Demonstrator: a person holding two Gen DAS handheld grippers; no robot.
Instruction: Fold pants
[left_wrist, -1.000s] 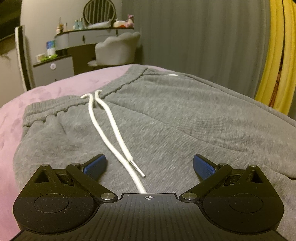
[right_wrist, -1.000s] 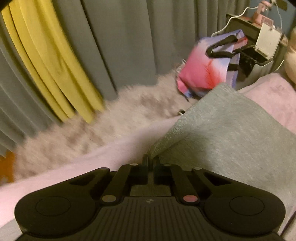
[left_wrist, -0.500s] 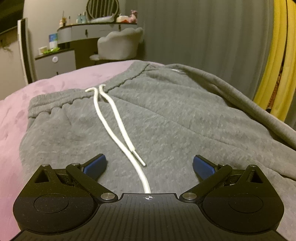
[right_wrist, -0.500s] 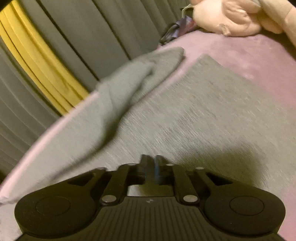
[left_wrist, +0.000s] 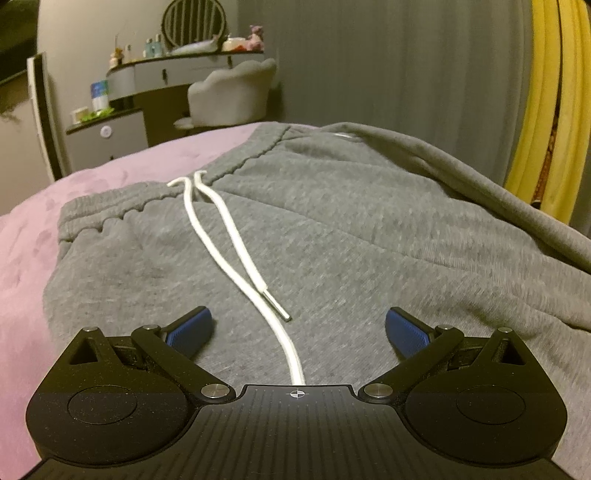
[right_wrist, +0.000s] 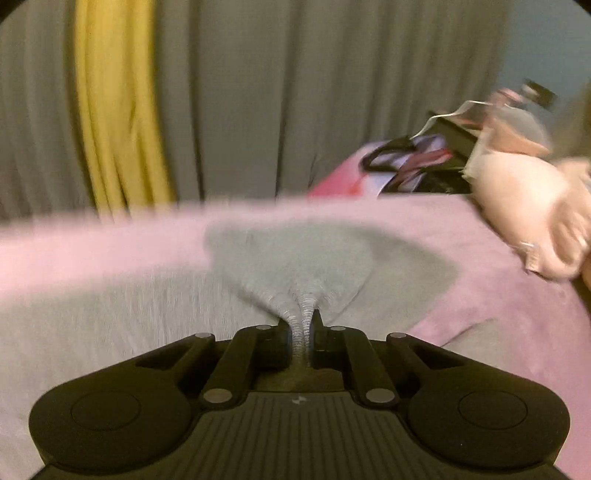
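Observation:
Grey sweatpants (left_wrist: 332, 229) lie spread on the pink bedspread (left_wrist: 110, 173), waistband at the far side and the white drawstring (left_wrist: 229, 243) trailing toward me. My left gripper (left_wrist: 299, 317) hovers open low over the pants' front, its blue pads (left_wrist: 192, 328) on either side of the drawstring and touching nothing. In the blurred right wrist view, my right gripper (right_wrist: 300, 326) has its jaws closing on a pinched ridge of the grey pants (right_wrist: 295, 266), and the pads press on the fabric. One leg's edge (left_wrist: 480, 181) lies folded over at the right.
Grey and yellow curtains (right_wrist: 118, 110) hang close behind the bed. A dresser with bottles (left_wrist: 155, 74) and a pale chair (left_wrist: 232, 92) stand beyond the bed's far edge. A plush toy (right_wrist: 524, 214) and a bag (right_wrist: 413, 162) lie at the bed's right end.
The right wrist view has swung sideways across the bed. A bunch of grey fabric now stands between the right jaws, where half a second ago none showed. The left gripper has barely shifted.

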